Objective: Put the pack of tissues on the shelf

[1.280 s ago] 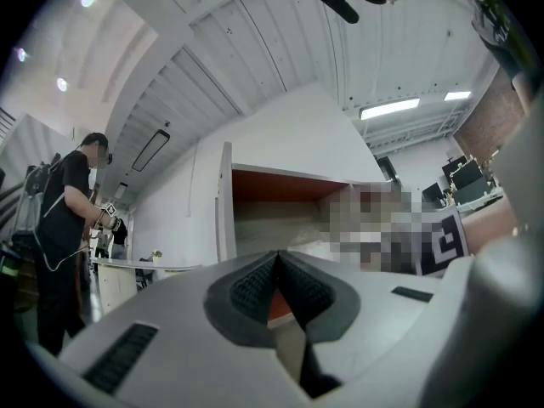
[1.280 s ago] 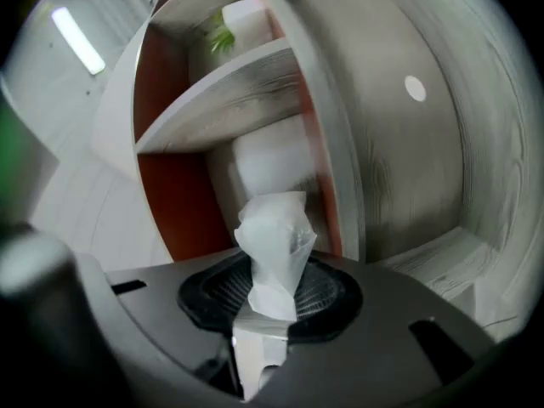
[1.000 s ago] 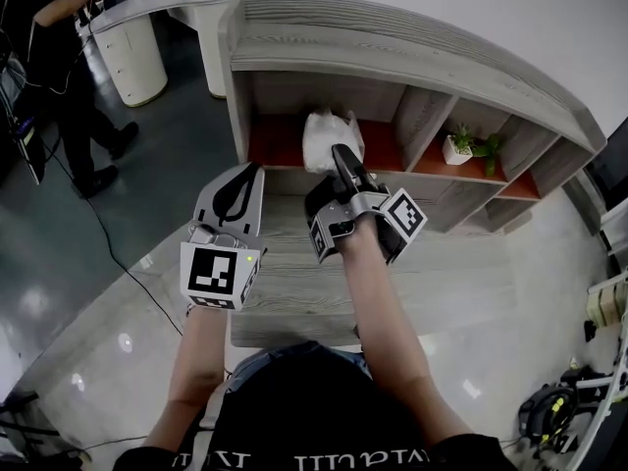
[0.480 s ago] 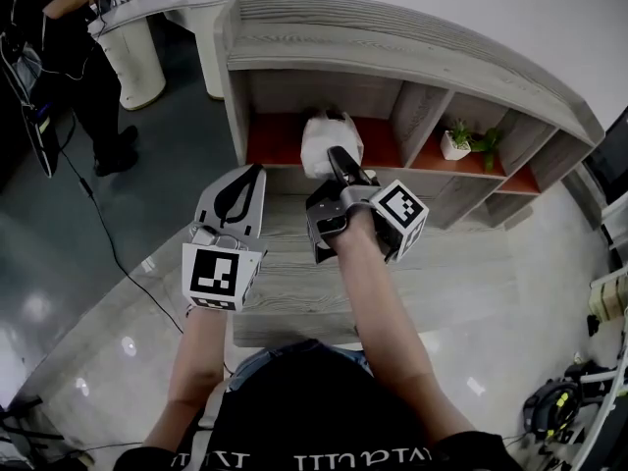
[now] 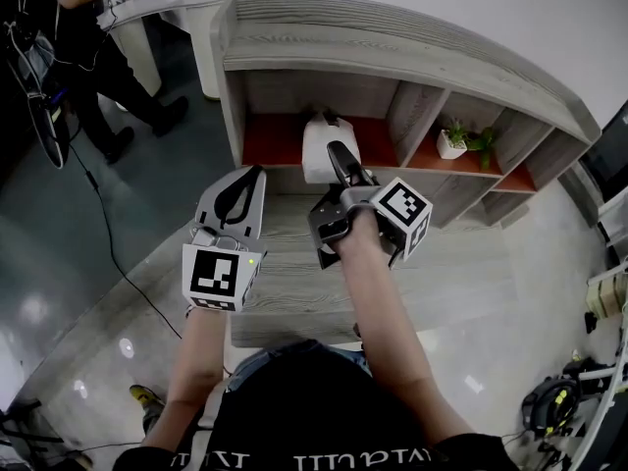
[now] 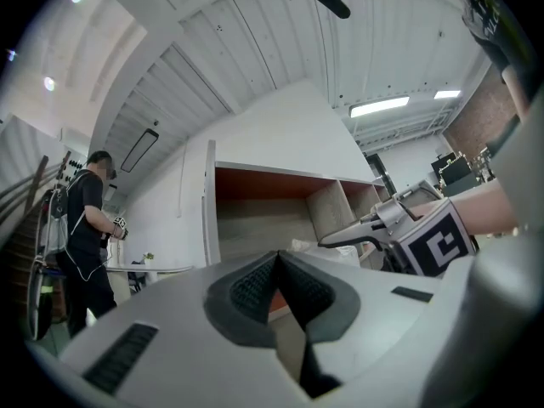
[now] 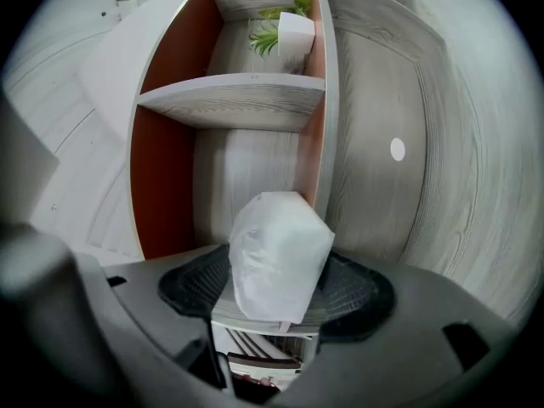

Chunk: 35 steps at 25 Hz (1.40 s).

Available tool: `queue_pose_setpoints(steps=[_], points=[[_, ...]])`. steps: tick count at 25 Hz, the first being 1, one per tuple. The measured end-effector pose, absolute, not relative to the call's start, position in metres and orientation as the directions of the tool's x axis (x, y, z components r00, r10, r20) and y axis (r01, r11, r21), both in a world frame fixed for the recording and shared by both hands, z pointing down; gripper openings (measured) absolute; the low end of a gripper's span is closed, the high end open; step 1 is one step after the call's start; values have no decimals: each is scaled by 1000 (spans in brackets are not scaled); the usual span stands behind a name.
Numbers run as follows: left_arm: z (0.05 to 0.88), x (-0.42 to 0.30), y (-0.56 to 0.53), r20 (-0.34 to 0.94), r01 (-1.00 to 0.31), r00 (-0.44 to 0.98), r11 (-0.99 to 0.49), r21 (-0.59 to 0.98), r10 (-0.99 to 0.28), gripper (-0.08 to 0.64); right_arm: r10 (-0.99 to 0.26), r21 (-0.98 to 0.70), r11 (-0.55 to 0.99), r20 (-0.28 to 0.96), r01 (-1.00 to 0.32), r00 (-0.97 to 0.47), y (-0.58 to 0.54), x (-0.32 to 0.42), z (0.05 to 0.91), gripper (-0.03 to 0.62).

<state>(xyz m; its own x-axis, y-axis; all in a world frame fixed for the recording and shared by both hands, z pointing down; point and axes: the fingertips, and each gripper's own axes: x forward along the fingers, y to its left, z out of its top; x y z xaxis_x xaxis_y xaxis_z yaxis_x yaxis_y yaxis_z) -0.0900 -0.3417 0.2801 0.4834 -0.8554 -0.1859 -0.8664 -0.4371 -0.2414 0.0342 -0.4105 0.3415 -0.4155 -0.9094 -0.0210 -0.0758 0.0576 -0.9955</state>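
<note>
- Right gripper (image 7: 279, 303): the ribbed pads (image 7: 197, 286) stand wide apart. The jaws have just been opening, and the pack of tissues (image 7: 280, 257) sits in the gap between them, unclamped. No view shows whether a pad brushes its wrapper.
- Pack relative to the fingers: in the right gripper view it lies dead ahead, at 12 o'clock from the jaw gap, with its long axis running roughly 12 to 6 and so in line with the jaws.
- Head view: the right gripper (image 5: 337, 155) reaches into the shelf (image 5: 392, 52). The pack of tissues (image 5: 319, 143) sits at about 11 o'clock from the fingertips, inside the orange-lined compartment and apparently resting on its board.
- Left gripper (image 6: 276, 266): the jaws are pressed together with nothing between them.
- Left gripper in the head view (image 5: 257, 173): it hovers in front of the shelf, with the pack at about 2 o'clock from it, so the right hand is the nearer one.
- Neighbouring compartment: a potted plant (image 5: 459, 143) stands at 3 o'clock from the pack, beyond a divider and well apart.
- Judgement: the placing looks done. What is left is to draw the right gripper straight back toward 6 o'clock, along the pack's long axis, so neither pad drags the wrapper out.
</note>
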Motion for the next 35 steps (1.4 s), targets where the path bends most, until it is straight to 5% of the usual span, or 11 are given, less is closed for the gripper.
queue_pose_setpoints(steps=[25, 30, 35], points=[[296, -73, -340, -157, -863, 494, -460, -210, -855, 12, -887, -995, 89, -100, 47, -451, -362, 46, 346, 320], [297, -68, -340, -152, -862, 494, -461, -210, -856, 12, -884, -987, 111, -44, -118, -466, -359, 45, 349, 216], [299, -69, -338, -149, -865, 489, -456, -209, -859, 12, -876, -990, 90, -29, -105, -481, -361, 41, 359, 138]])
